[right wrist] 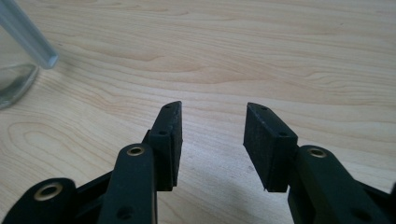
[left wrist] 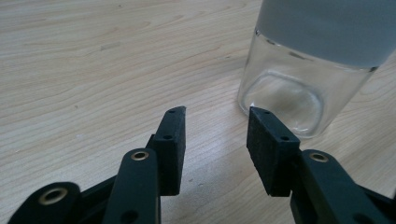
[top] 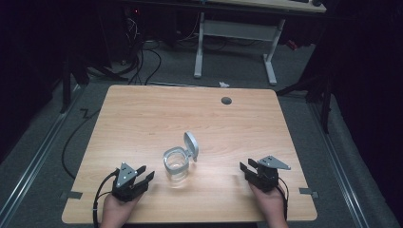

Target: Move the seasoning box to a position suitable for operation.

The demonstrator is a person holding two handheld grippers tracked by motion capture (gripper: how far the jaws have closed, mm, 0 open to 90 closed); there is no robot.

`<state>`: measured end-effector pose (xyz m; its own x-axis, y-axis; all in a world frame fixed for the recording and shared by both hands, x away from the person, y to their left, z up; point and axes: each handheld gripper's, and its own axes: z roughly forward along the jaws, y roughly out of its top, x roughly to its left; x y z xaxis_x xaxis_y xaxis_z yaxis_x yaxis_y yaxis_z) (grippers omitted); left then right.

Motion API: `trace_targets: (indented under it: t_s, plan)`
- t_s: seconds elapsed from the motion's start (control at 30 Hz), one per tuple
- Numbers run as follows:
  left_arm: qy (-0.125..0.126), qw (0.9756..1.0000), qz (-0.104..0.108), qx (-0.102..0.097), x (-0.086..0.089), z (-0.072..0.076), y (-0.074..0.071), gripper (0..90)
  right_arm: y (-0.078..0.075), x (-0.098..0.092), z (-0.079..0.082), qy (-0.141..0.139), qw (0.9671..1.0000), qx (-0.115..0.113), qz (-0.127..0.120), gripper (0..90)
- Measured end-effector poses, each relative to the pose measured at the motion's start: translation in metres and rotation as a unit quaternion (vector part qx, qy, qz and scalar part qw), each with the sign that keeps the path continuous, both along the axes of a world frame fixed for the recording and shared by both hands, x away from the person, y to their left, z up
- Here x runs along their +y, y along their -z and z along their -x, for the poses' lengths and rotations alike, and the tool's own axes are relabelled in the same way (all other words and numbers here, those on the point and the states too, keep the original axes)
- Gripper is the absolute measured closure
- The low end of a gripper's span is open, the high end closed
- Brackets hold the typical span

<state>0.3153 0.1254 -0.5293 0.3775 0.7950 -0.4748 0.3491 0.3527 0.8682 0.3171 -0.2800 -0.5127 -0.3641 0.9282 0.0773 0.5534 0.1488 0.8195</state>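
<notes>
open jar (top: 177,165) between parted grippers, table (top: 142,118) edge near

Lighting: lit table (top: 142,118), dark surround.
High view soft, grainy; edges near black; pale glare lower centre by the jar (top: 177,165). Gripper views bright, even; jar (left wrist: 303,70) blurred; faint shadows under jaws.
</notes>
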Motion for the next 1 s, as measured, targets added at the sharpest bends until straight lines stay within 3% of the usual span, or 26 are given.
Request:
trace_targets:
  t_s: [0.13, 0.17, 0.23, 0.4, 0.53, 0.67, 0.8, 0.93, 1.0]
  plan:
    - [-0.005, 1.0000, 0.006, 0.001, 0.000, -0.003, 0.001, 58.6, 0.004, -0.002, -0.001, -0.001, 0.9999, 0.010, -0.004, 56.7]
    - [-0.006, 0.9999, 0.009, 0.002, 0.000, -0.004, 0.001, 59.6, 0.005, 0.000, 0.000, -0.004, 0.9999, 0.012, 0.010, 56.8]
    - [-0.005, 1.0000, 0.006, 0.003, -0.001, -0.004, 0.002, 59.8, 0.005, 0.000, 0.002, -0.006, 0.9998, 0.011, 0.015, 57.2]
    - [0.003, 1.0000, 0.002, -0.006, -0.004, -0.002, 0.002, 58.9, 0.004, -0.001, 0.005, -0.011, 0.9999, 0.001, 0.003, 58.1]
    - [0.019, 0.9998, 0.008, -0.001, -0.011, 0.002, 0.001, 60.4, 0.004, 0.001, 0.008, -0.024, 0.9996, -0.008, 0.007, 70.9]
    - [0.032, 0.9994, -0.009, -0.010, -0.020, 0.008, 0.000, 60.0, 0.004, 0.001, 0.007, -0.037, 0.9993, -0.006, -0.007, 74.4]
    - [0.050, 0.9987, 0.004, -0.003, -0.026, 0.011, -0.005, 71.6, 0.004, 0.001, 0.007, -0.036, 0.9993, -0.012, -0.005, 72.4]
    - [0.059, 0.9981, 0.005, -0.016, -0.036, 0.012, -0.010, 89.3, 0.009, -0.003, 0.012, -0.035, 0.9993, -0.008, -0.013, 69.7]
    - [0.068, 0.9975, 0.003, -0.018, -0.041, 0.013, -0.010, 90.0, 0.007, -0.006, 0.015, -0.033, 0.9993, -0.012, -0.017, 69.7]
